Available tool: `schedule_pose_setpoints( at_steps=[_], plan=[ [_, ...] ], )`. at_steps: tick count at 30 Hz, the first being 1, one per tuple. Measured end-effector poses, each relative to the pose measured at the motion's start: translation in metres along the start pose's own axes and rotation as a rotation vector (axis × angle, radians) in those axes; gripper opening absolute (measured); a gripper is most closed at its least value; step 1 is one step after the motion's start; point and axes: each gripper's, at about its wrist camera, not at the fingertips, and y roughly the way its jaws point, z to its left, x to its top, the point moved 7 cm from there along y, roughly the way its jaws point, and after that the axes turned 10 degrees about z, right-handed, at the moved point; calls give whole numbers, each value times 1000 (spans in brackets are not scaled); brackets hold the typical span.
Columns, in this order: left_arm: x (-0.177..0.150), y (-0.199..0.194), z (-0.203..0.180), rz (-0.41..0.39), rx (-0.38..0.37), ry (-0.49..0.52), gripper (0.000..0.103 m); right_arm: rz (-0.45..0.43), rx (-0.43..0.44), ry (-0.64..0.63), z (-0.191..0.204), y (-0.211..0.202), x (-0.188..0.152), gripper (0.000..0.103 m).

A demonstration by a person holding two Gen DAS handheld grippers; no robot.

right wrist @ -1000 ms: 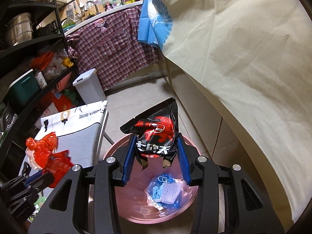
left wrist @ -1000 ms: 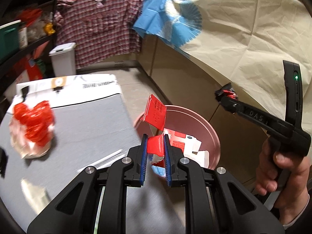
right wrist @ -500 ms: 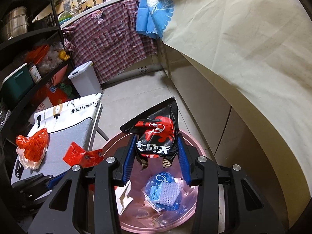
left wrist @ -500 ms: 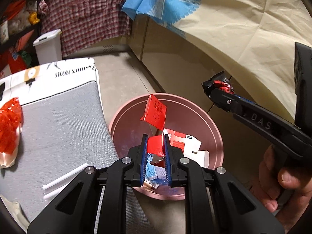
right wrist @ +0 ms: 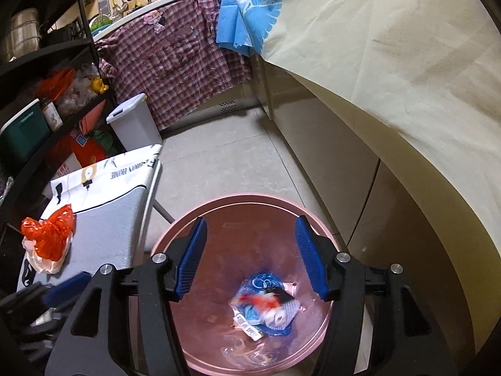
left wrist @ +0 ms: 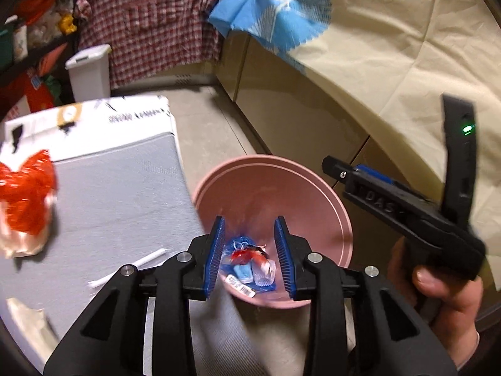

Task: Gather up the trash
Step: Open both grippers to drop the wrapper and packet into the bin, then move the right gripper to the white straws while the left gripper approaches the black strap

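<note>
Lying heaped in the pink bin (right wrist: 175,244), wrappers (right wrist: 269,307) show no clear axis.

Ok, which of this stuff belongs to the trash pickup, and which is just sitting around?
Part of the job:
- pink bin
- wrappers in it
- orange bag on the grey table
- white straws

Lying about:
- plaid shirt
- blue cloth
- white lidded bin
- shelf clutter

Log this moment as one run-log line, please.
left gripper: jaws opening, empty | right gripper: jaws opening, empty | wrappers: in pink bin
</note>
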Motion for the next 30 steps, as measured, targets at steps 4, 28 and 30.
schedule_pose_setpoints(
  at_steps=[4,28,30],
  plan=[
    [-5,-43,15,-57,37,-2,32,-27,17,-23,14,-15,-3,59],
    [-65,-234,204,-217,282,-192,26,125,336,-202,175,-55,-99,40],
    [-71,-234,218,-227,288,-225,26,169,349,-181,180,-47,-108,53]
  ],
)
